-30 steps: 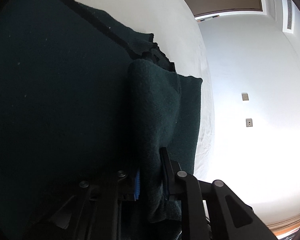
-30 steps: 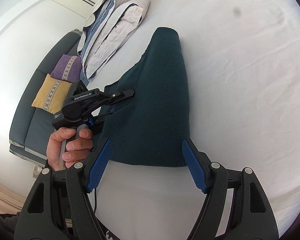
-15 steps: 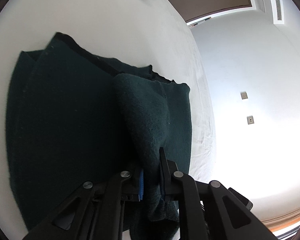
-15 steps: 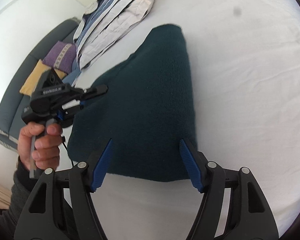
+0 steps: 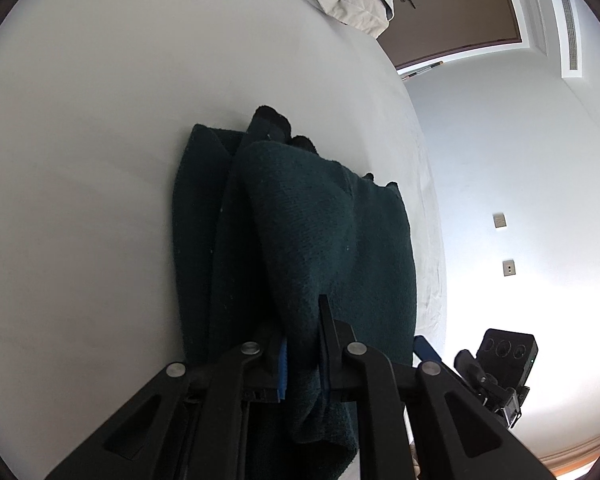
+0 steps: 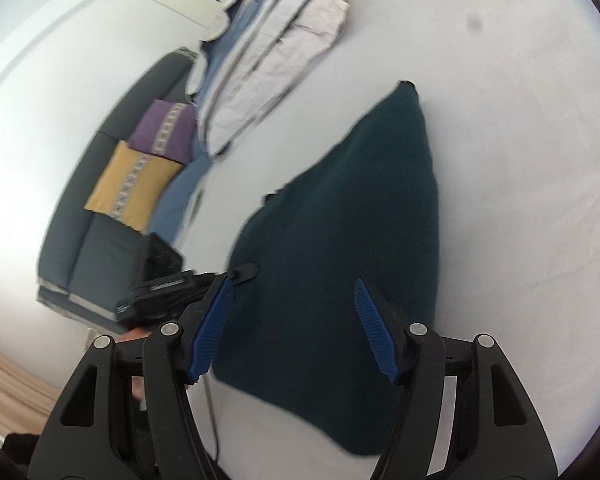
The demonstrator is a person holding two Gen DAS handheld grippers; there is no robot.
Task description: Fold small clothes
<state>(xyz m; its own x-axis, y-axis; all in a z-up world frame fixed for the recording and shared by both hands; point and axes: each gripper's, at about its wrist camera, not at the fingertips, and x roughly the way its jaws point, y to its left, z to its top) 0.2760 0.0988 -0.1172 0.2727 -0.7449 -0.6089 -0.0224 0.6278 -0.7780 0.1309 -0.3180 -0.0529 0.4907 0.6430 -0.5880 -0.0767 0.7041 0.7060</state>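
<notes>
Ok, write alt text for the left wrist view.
The left gripper has its jaws shut on a fold of a dark green knitted garment lying on a white bed. A brown door and pale wall lie beyond.

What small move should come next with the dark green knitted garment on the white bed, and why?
Probably carry the pinched fold further across and lay it down. The left gripper is shut on a raised fold of the dark green knitted garment, above its flat part; the right gripper is open, holding nothing.
</notes>
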